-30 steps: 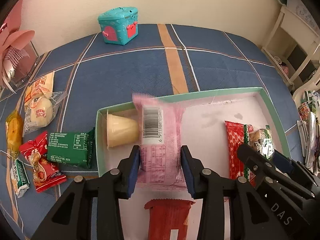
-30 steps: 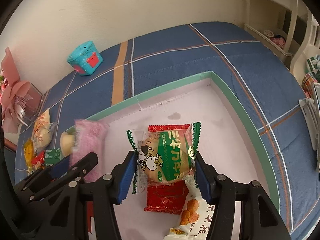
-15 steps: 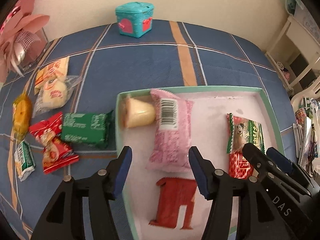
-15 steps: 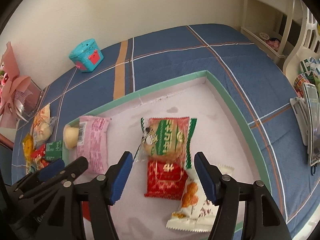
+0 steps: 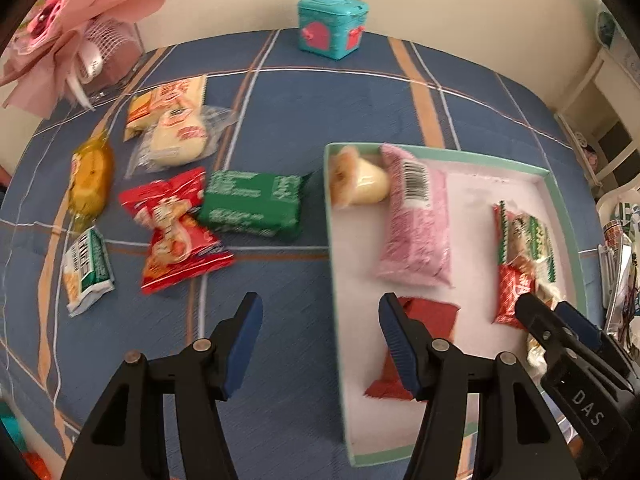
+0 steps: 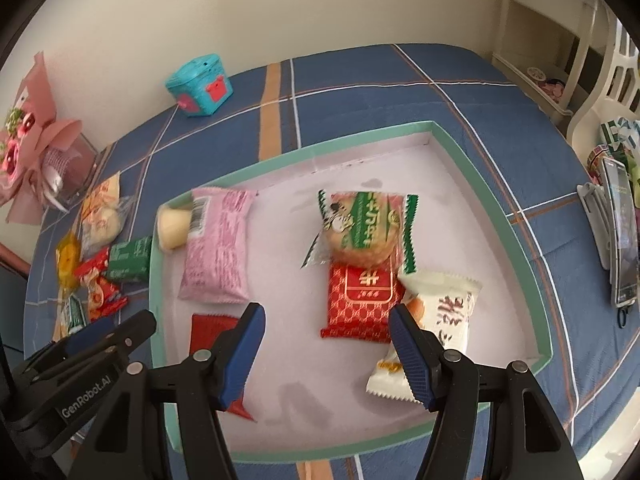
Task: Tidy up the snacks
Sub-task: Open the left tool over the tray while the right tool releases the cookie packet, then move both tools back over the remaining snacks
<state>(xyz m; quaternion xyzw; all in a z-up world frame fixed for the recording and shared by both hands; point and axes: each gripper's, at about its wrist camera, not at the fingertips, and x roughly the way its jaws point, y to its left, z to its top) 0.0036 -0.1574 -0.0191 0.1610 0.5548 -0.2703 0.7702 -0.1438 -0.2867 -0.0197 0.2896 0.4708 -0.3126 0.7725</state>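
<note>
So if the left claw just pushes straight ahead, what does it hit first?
Probably the box's left wall, which runs between the open left claw's fingers, with the green packet beyond on the cloth. Depth is unclear.

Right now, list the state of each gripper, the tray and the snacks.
Left gripper: open, holding nothing.
Right gripper: open, holding nothing.
Tray: partly filled.
Pink pack: lying flat in tray.
Green-striped pack: in tray, overlapping red pack.
Green pack: outside tray, on cloth.
</note>
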